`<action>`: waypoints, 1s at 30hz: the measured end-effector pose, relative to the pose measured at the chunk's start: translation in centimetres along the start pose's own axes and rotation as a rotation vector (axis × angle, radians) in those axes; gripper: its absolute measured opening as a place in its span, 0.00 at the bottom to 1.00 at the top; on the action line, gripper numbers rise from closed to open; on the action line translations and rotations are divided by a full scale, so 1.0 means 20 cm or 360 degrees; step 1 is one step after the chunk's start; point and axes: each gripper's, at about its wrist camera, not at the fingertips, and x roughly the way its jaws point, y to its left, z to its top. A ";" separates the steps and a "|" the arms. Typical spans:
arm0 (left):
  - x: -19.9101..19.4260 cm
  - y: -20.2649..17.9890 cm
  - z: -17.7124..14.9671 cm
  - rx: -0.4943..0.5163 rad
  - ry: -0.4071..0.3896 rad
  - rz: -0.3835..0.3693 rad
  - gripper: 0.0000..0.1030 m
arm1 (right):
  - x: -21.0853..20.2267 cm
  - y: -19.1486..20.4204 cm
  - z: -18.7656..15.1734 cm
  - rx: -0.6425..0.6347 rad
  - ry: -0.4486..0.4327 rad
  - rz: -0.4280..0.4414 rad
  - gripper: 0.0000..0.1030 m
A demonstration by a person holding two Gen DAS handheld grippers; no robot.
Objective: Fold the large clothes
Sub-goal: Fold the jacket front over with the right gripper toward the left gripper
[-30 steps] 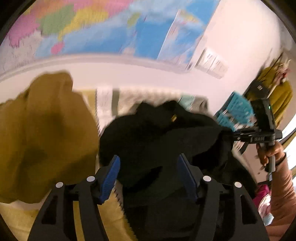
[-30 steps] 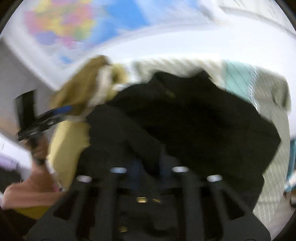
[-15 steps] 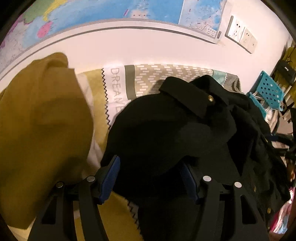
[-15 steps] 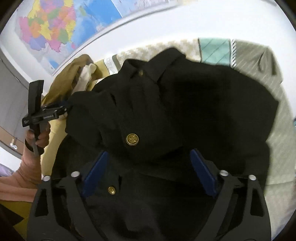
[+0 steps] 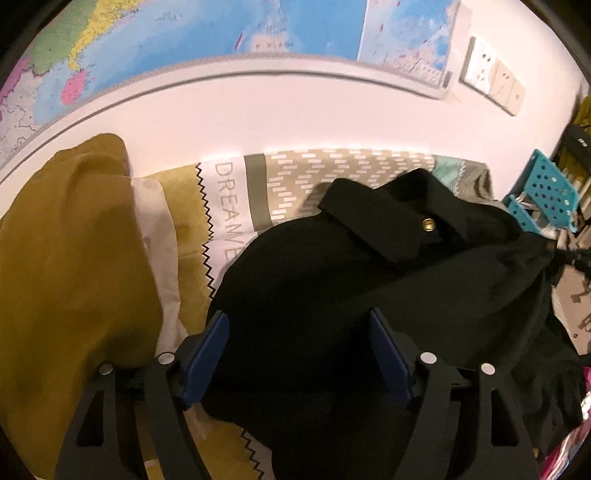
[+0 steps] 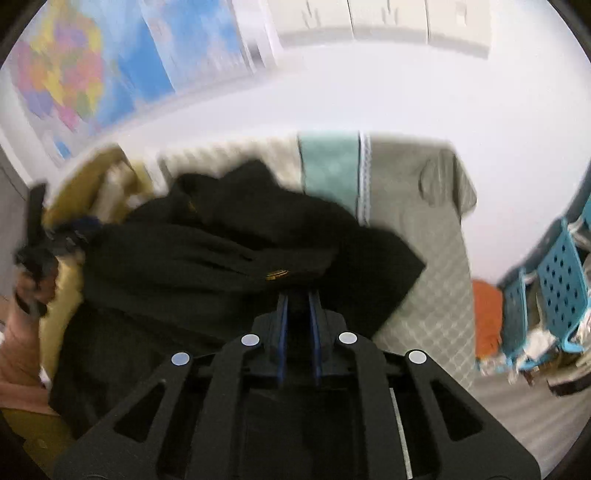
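A black shirt with gold buttons lies bunched on the patterned bedspread, collar toward the wall. My left gripper is over its near left part. Its jaws are opening and stand wide, with black cloth lying between the blue pads. In the right wrist view, my right gripper is closing, its pads nearly together on a fold of the black shirt just below a gold button. The other gripper and the hand holding it show blurred at the left edge.
A mustard garment is heaped on the left of the bed against the wall. A wall map and sockets are behind. Blue perforated plastic stools and an orange item stand off the bed's right side.
My right gripper went from wide open over the shirt front to nearly shut on a fold of it. The left jaws widened a little, and the shirt settled lower on the bed.
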 end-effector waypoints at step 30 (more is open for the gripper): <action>-0.01 -0.14 -0.24 0.0073 -0.0037 -0.0175 0.82 | 0.10 -0.07 -0.09 0.0252 -0.0073 0.0028 0.31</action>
